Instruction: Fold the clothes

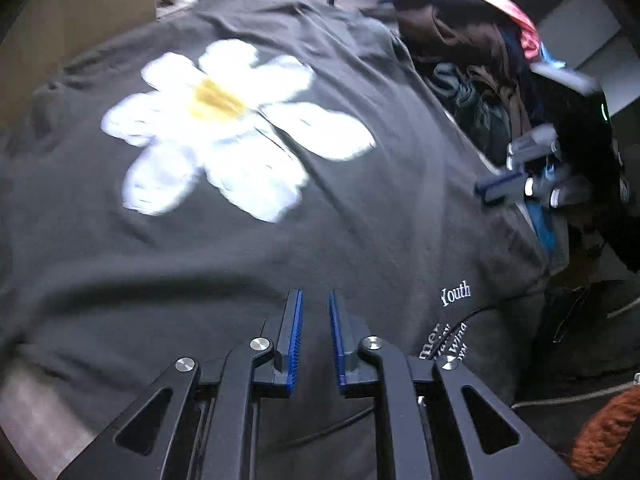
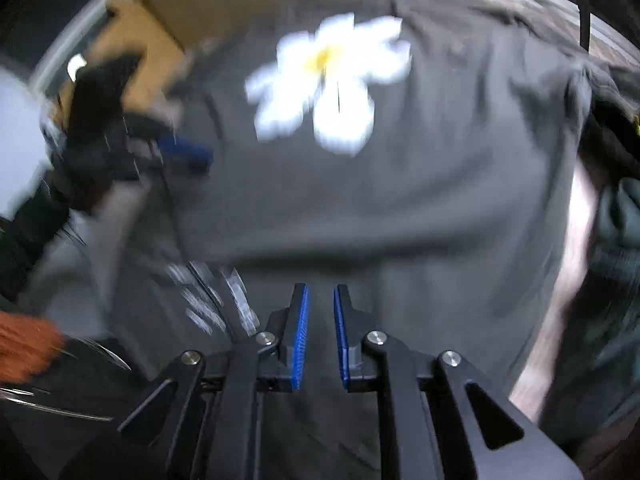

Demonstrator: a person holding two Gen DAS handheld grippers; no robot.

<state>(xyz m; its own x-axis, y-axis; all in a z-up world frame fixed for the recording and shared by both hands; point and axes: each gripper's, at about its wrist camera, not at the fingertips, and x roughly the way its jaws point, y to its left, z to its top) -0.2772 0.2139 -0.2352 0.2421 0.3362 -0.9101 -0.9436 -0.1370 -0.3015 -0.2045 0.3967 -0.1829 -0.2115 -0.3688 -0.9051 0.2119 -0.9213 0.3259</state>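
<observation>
Lay spread flat on the table [image 1: 36, 408]: dark T-shirt [image 1: 320, 220], length running away from both grippers; left gripper [image 1: 315, 340] and right gripper [image 2: 321, 336] over near hem, jaws slightly apart, empty

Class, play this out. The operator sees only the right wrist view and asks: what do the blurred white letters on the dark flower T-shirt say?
Observer: In the left wrist view, one word on the T-shirt reads Youth. The lines below it are partly hidden.
Operator: Is the left claw gripping cloth?
Observer: No. The left claw is open over the shirt, with nothing between its pads.
</observation>
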